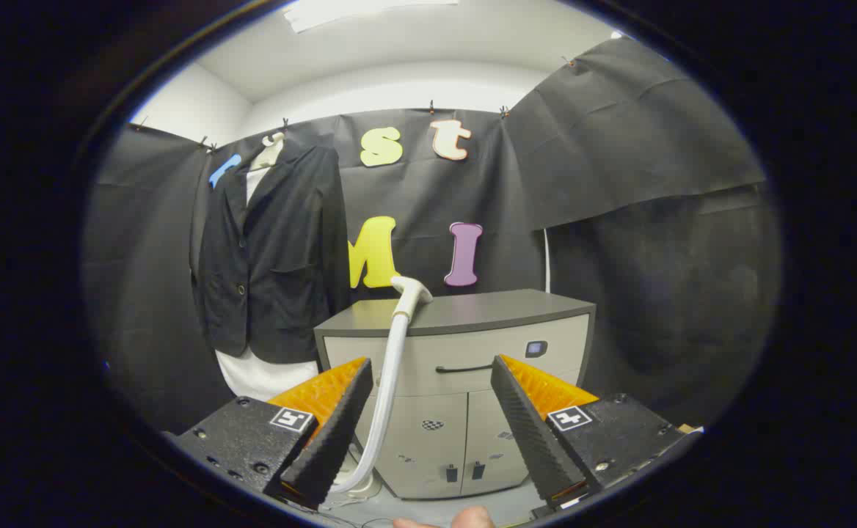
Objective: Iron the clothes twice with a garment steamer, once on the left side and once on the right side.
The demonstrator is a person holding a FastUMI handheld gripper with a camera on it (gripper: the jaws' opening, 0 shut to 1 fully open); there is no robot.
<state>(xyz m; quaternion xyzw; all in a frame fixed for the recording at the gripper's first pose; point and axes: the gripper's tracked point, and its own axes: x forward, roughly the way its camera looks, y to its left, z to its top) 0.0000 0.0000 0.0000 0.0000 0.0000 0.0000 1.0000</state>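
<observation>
- Garment steamer with a white curved head and long white flexible hose [390,367]: the head rests over the front edge of the cabinet top, and the hose drops down the cabinet front to a pale base on the floor, partly hidden behind the left finger
- Dark, near-black buttoned jacket [271,249] hangs on a pale hanger [271,150] against the black cloth wall [619,147], to the left of the cabinet and well beyond the fingers; it hangs upright with its front facing the camera
- White fabric shows at the jacket's collar opening and again below its hem, so a white garment [260,375] seems to hang under it
- Grey-topped, light-fronted low cabinet [472,345] stands straight ahead, with a dark bar handle on an upper drawer, a small dark panel near its right corner and two lower doors
- Gripper [428,389]: its two fingers are spread wide apart with nothing held between them; the cabinet front and the lower run of the hose are seen through the gap
- The hose passes just beside the left finger's inner edge; whether it touches cannot be told
- The steamer head lies beyond the fingertips, between the jacket and the middle of the cabinet
- Fingertips of a person's hand [465,519] show low down, between the bases of the two fingers
- White ceiling and upper wall rise above the black cloth
</observation>
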